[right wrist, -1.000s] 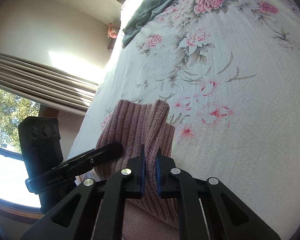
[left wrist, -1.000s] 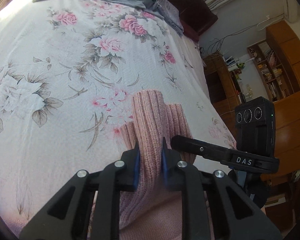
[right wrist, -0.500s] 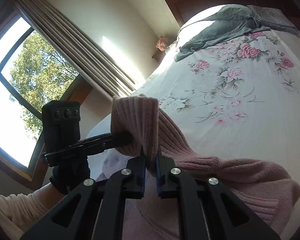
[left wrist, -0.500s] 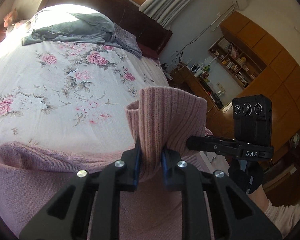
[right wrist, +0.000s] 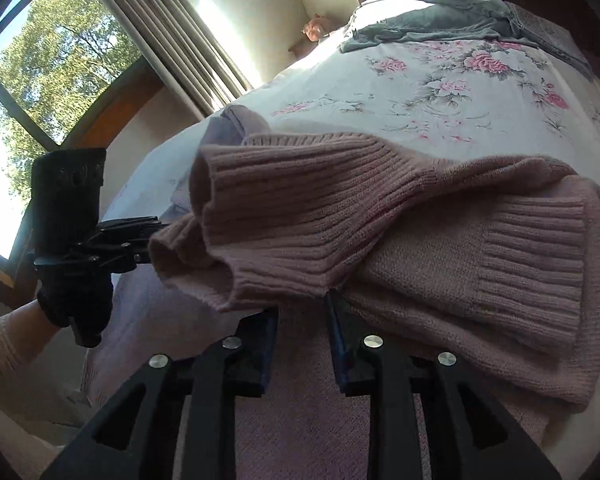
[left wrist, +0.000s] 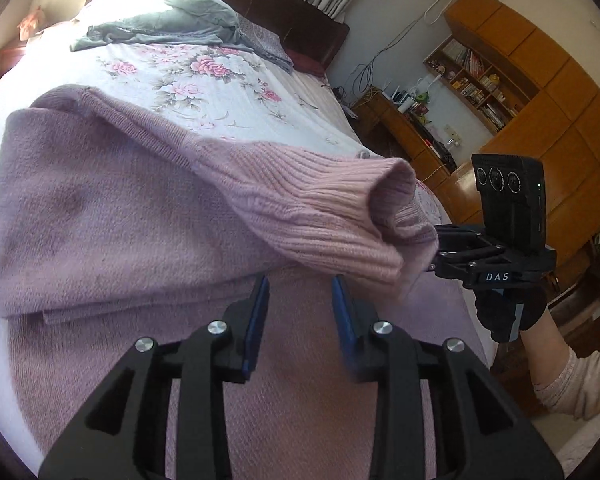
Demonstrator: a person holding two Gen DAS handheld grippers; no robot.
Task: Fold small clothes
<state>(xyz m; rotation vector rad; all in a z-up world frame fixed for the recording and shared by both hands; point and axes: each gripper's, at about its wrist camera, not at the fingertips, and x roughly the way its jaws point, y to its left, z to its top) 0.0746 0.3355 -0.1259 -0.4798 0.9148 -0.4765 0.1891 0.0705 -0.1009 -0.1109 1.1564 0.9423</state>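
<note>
Pink knit fills the near half of both wrist views: a sweater (left wrist: 112, 216) lies on a bed (left wrist: 228, 108) whose sheet is white with pink roses. Its ribbed hem (left wrist: 332, 220) is doubled back over the body, with the loose ribbed edge bunched and lifted a little off the layer beneath. In the right wrist view a ribbed cuff (right wrist: 536, 256) lies flat on the fold at the right.

Both tools have their fingers parted, with nothing between them. The left gripper (left wrist: 300, 308) has its blue-padded fingers (left wrist: 258, 320) set a moderate gap apart just under the overhanging hem; whether the tips touch the knit is hard to tell from this angle. The right gripper (right wrist: 302, 324) stands the same way, its tips at the lower edge of the folded rib. Each tool shows in the other's view, held in a black-gloved hand (left wrist: 508, 312) with a pale sleeve at the wrist, close beside the bunched hem.

Far up the bed a grey garment (left wrist: 160, 28) lies crumpled near the dark headboard (left wrist: 300, 20). A wooden bookshelf (left wrist: 472, 80) stands at the far right, and a curtained window (right wrist: 44, 52) at the left.
</note>
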